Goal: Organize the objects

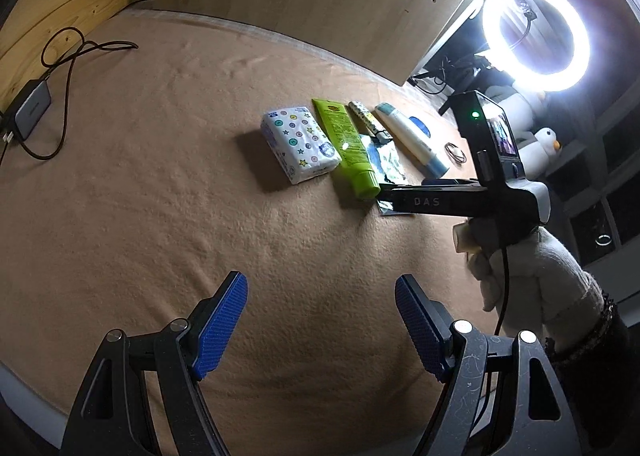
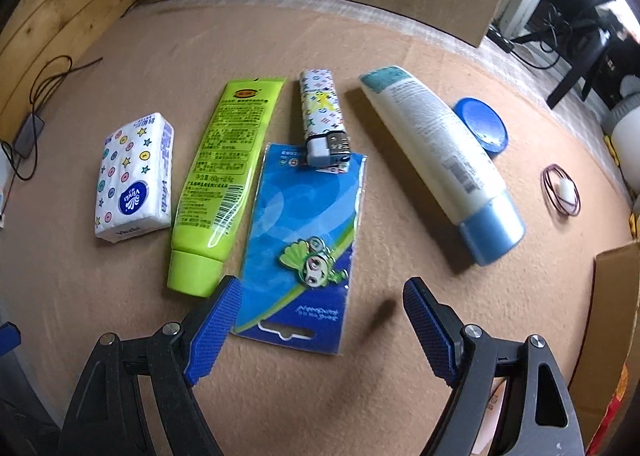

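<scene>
Step in hand: judging by the layout, lining up small items in a row on the tan-covered surface (image 2: 120, 296); the blue pin card (image 2: 298, 240) looks like the piece being dealt with.
Right hand-held gripper (image 2: 322, 316): spread wide, holding nothing, low over the near end of the pin card; its left pad overlaps the card's edge in this view, contact uncertain.
Left hand-held gripper (image 1: 320, 322): spread wide, holding nothing, over bare cloth well short of the row.
Row, 9 to 3 o'clock in the right wrist view: tissue pack (image 2: 134, 175), green tube (image 2: 222, 179) just beside it, pin card, white bottle (image 2: 440, 155) with a blue cap.
Lighter (image 2: 324, 119): at 12 o'clock of the card, its metal end lying on the card's far edge.
Blue lid (image 2: 482, 121): behind the bottle, partly hidden.
Rubber band (image 2: 560, 189): at 3 o'clock, apart from the row.
Cardboard box (image 2: 616, 320): at 4 o'clock, edge only.
Next move, as a judgement: the card lies flat and thin, so gripping an edge is awkward; nudging it clear of the lighter and square with its neighbours seems likelier.
</scene>
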`<state>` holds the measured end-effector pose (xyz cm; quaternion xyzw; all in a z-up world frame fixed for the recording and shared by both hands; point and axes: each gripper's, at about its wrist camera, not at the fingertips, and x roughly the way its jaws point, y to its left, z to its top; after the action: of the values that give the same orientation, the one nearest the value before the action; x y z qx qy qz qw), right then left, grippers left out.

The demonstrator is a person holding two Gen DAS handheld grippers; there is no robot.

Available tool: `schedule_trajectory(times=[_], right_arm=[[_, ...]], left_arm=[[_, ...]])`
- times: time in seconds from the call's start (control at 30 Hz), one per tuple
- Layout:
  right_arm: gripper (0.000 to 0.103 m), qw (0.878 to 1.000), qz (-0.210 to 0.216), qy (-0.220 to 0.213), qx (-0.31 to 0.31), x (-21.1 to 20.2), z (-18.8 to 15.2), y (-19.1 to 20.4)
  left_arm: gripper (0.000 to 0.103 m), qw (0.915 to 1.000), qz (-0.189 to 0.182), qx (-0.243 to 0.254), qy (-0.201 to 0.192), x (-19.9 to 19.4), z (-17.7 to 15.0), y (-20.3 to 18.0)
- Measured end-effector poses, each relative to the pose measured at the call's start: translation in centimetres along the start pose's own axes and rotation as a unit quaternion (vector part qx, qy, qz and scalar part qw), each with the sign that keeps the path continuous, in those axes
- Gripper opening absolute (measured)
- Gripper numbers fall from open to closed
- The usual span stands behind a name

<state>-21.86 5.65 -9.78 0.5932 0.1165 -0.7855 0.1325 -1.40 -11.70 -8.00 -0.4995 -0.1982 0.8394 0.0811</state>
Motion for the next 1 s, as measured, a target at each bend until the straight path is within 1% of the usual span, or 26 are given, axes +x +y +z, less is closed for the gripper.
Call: schedule_trajectory(times=[0.2, 0.33, 0.4, 0.47, 0.53, 0.57, 0.73, 1.0], right_arm=[[0.080, 0.999, -0.032, 0.005, -0.042, 0.3, 0.5, 1.5], [0.080, 0.998, -0.037, 0.010, -0.056, 0.2, 0.7, 1.6], [0.076, 0.998, -0.027, 0.013, -0.054, 0.1, 0.5, 1.4], [0.065, 0.999, -0.011, 0.015, -0.048, 0.2, 0.3, 1.3], [0.058, 0.999, 0.006, 0.017, -0.042, 0.1, 0.0, 1.0], [0.056, 0.999, 0.009, 0.017, -0.041, 0.0, -0.1, 0.9], [0.053, 0.999, 0.020, 0.016, -0.037, -0.3, -0.9, 0.4], [0.053, 0.999, 0.048, 0.004, -0.009, -1.2, -3.1, -1.3]], left_arm=[[0.079, 1.0000, -0.003, -0.001, 0.005, 0.2, 0.1, 0.0], [0.079, 1.0000, -0.006, 0.001, 0.005, 0.2, 0.2, -0.3], [0.079, 1.0000, -0.006, 0.002, 0.005, 0.1, 0.0, -0.2], [0.079, 1.0000, -0.005, 0.003, 0.005, 0.1, 0.0, -0.3], [0.079, 1.0000, -0.004, 0.004, 0.007, 0.1, 0.0, -0.5], [0.079, 1.0000, -0.003, 0.005, 0.008, 0.2, 0.0, -0.6], [0.079, 0.9999, -0.004, 0.009, 0.011, 0.5, 0.1, -1.2], [0.079, 0.9997, -0.004, 0.015, 0.017, 1.1, 0.0, -2.0]])
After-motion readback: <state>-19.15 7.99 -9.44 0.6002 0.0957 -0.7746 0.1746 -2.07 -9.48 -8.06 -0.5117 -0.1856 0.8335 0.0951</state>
